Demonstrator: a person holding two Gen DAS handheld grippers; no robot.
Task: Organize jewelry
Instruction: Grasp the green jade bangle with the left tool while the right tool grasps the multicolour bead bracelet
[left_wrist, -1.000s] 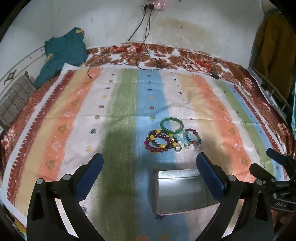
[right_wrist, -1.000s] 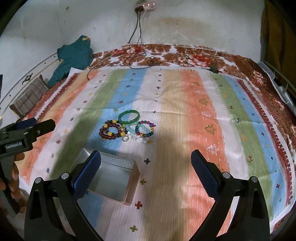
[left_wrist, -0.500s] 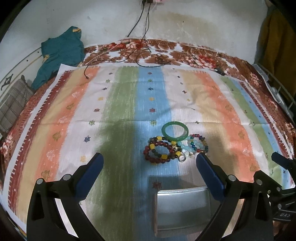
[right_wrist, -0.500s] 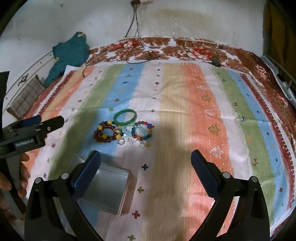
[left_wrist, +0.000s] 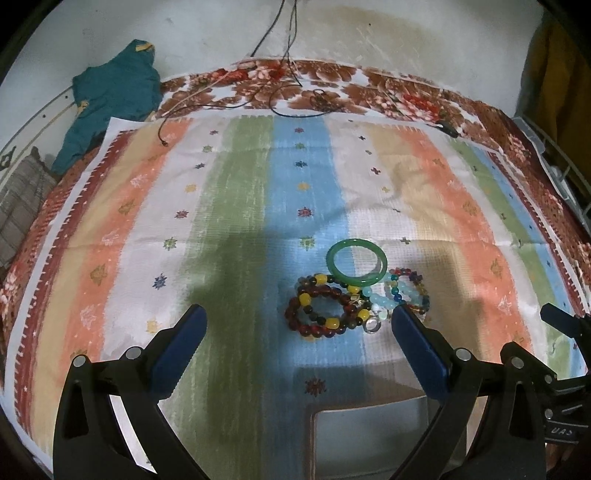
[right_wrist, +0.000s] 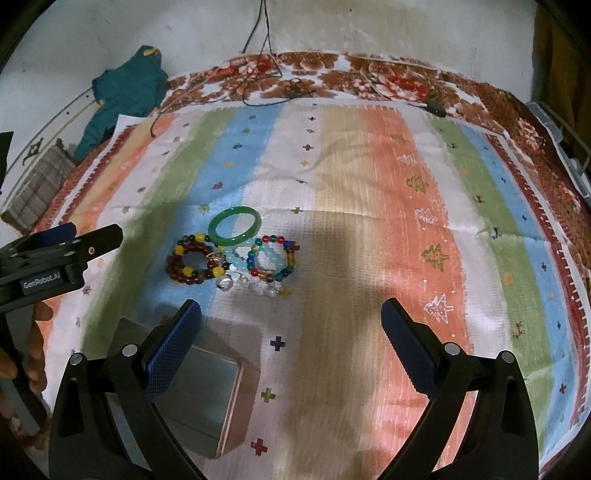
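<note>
Both grippers, left (left_wrist: 297, 325) and right (right_wrist: 290, 319), are spread wide and hold nothing. A tin (right_wrist: 207, 402) sits low in both frames, lower left in the right view. Beyond it, mid-frame, the bracelets (left_wrist: 325, 310) cluster on the cloth (left_wrist: 240, 206), touching the bangle (left_wrist: 356, 267) behind them.

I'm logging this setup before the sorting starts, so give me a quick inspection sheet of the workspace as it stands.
Surface: striped woven cloth over a brown floral bedspread.
Job's things: green jade bangle, dark red and yellow bead bracelet, multicoloured bead bracelet and pale blue bead bracelet lie clustered, touching; open metal tin lies nearer, apart from them.
Clutter: teal garment, grey checked cushion.
Grippers: left gripper and right gripper both open, holding nothing.
Cables: black cables trail from the wall onto the bedspread.
Surroundings: stained white wall.
</note>
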